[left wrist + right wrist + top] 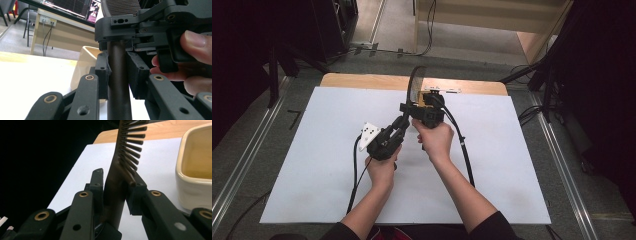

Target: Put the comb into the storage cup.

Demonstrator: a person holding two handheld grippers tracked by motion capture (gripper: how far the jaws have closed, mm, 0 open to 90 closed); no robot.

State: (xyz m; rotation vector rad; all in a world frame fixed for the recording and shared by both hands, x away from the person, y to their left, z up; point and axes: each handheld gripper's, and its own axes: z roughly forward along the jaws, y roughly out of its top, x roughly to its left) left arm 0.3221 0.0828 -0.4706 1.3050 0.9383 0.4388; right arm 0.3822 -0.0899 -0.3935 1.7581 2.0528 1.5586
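item: left gripper (398, 131) — in my left hand (382, 170), low and left of centre over the white sheet (312, 165), angled up and to the right. in the left gripper view my two black jaws stand either side of the dark comb handle (118, 82) and pinch it, pads against its sides. a grey plate (369, 132) sits on the gripper's left side and its cable (356, 170) trails back toward me.

item: comb (413, 86) — dark, curved, held off the table between both grippers. its handle runs from the left jaws up into the right ones; the toothed part rises beyond the right gripper, near the table's far wooden edge (362, 80). in the right gripper view the teeth (132, 147) fan to the right of the spine.

item: right gripper (413, 107) — in my right hand (437, 140), just right of centre, touching the left gripper's tip region on the same handle. its jaws are closed on the comb, one pad on each side where handle meets teeth.

item: cream bowl (195, 170) — on the white sheet, beside the comb in the right gripper view, apart from it; in the left gripper view its rim (87, 51) shows behind my left jaw.
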